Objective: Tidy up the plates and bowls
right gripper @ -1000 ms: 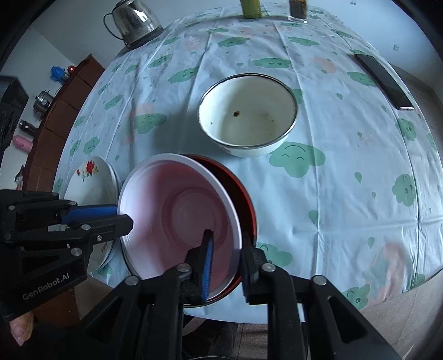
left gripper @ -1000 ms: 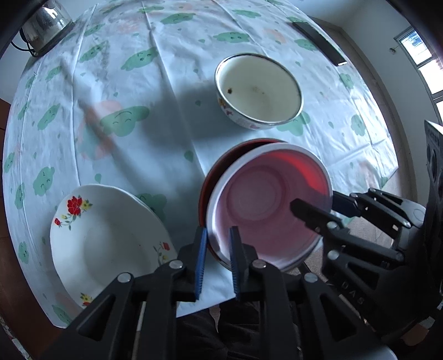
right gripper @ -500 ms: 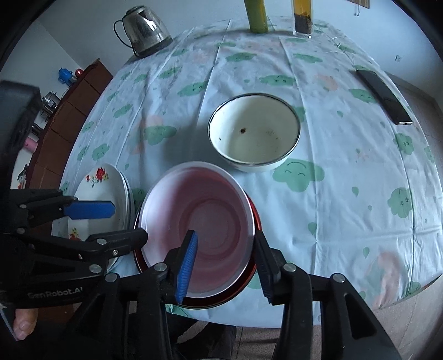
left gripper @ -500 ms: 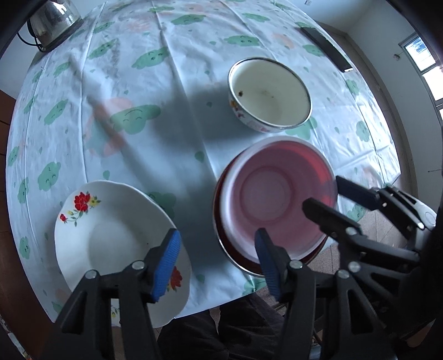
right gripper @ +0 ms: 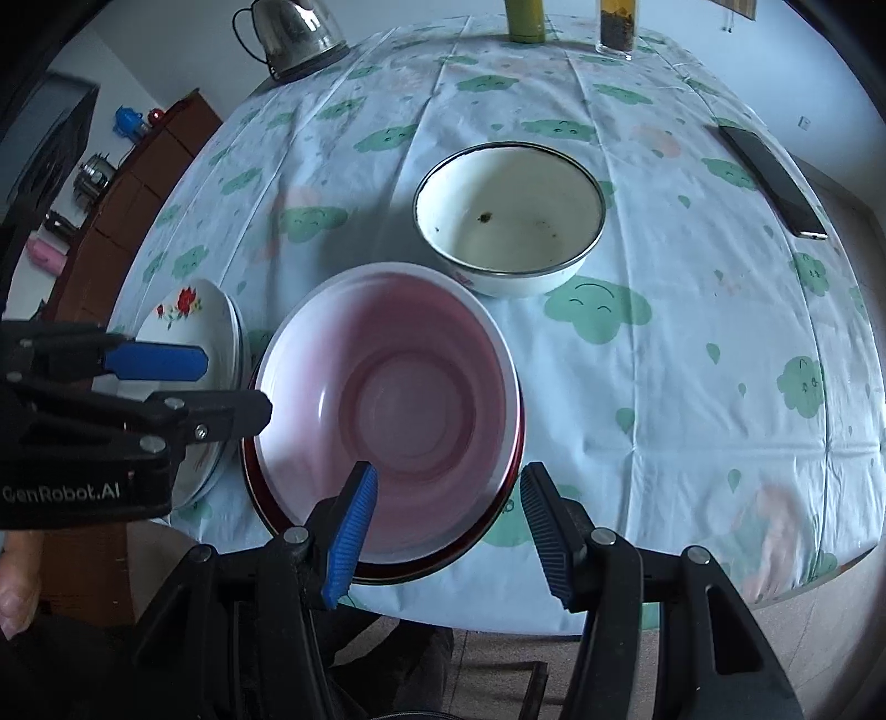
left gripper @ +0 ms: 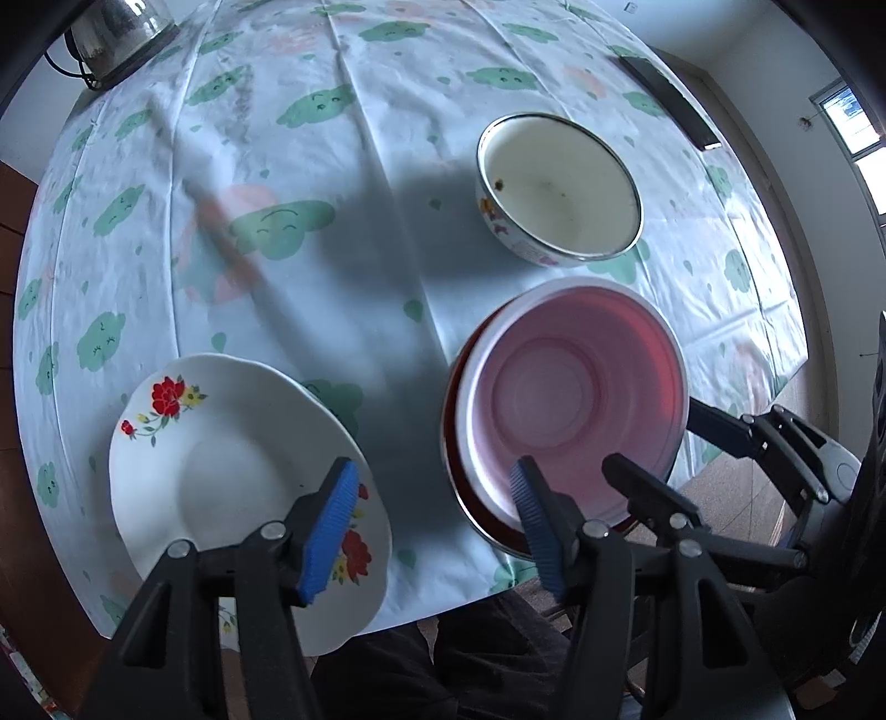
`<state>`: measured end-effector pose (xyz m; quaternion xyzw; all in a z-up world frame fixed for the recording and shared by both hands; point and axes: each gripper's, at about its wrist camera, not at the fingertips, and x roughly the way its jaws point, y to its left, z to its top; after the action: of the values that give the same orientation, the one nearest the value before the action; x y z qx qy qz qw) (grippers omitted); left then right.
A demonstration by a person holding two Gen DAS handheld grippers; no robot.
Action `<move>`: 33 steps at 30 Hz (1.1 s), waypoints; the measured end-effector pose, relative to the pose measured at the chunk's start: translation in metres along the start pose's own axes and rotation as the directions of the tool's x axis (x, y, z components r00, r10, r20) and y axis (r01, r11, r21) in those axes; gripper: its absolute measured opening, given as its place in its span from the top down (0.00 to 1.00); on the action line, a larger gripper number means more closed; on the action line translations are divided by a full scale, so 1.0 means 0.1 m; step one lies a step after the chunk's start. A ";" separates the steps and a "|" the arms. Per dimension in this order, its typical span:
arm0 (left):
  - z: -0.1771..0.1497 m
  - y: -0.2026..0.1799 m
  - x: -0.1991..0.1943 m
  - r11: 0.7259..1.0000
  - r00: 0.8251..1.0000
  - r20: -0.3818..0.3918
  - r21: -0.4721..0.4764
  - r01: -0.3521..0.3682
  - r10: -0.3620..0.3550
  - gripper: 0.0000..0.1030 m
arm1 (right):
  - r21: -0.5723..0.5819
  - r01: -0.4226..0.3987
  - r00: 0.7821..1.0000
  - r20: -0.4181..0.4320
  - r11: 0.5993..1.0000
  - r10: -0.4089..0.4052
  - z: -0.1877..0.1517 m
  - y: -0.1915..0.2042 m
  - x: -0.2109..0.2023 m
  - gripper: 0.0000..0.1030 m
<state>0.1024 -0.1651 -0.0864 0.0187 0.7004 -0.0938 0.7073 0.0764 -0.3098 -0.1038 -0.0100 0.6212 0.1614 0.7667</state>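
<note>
A white-pink bowl (left gripper: 576,387) (right gripper: 398,399) sits nested in a red-rimmed dish (left gripper: 476,520) (right gripper: 443,565) at the table's near edge. A cream enamel bowl (left gripper: 559,188) (right gripper: 509,216) stands behind it. A stack of white flowered plates (left gripper: 221,476) (right gripper: 194,315) lies to the left. My left gripper (left gripper: 437,526) is open and empty, above the gap between the plates and the pink bowl. My right gripper (right gripper: 448,531) is open and empty, straddling the near rim of the pink bowl from above.
A steel kettle (left gripper: 116,33) (right gripper: 293,33) stands at the far left. A dark phone (left gripper: 670,99) (right gripper: 772,180) lies at the far right. A green bottle (right gripper: 523,19) and a glass jar (right gripper: 614,27) stand at the back. A wooden cabinet (right gripper: 127,205) is left of the table.
Both grippers were shut on the pink bowl's rim. They have opened, let it go into the red-rimmed dish, and pulled back toward the table's near edge.
</note>
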 end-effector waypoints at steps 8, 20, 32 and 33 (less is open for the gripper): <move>0.04 -0.01 -0.02 1.000 0.999 0.025 0.003 -0.022 0.022 0.40 | 0.087 0.006 0.998 0.067 0.996 -0.012 0.07 -0.20 -0.14 0.45; 0.13 0.00 -0.10 0.998 0.996 0.074 0.017 -0.053 0.052 0.39 | 0.178 -0.034 0.987 0.161 0.984 0.005 0.21 -0.32 -0.28 0.45; 0.46 0.04 -0.21 0.997 0.990 0.120 0.019 -0.070 0.067 0.39 | 0.213 -0.062 0.988 0.154 0.975 0.029 0.39 -0.50 -0.24 0.45; 0.50 0.05 -0.23 0.997 0.989 0.127 0.019 -0.073 0.070 0.39 | 0.219 -0.060 0.988 0.153 0.974 0.026 0.42 -0.53 -0.24 0.45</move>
<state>0.1528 -0.1660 -0.0636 0.0459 0.6520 -0.0776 0.7528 0.1257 -0.3565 -0.0813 0.1018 0.5765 0.1075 0.8036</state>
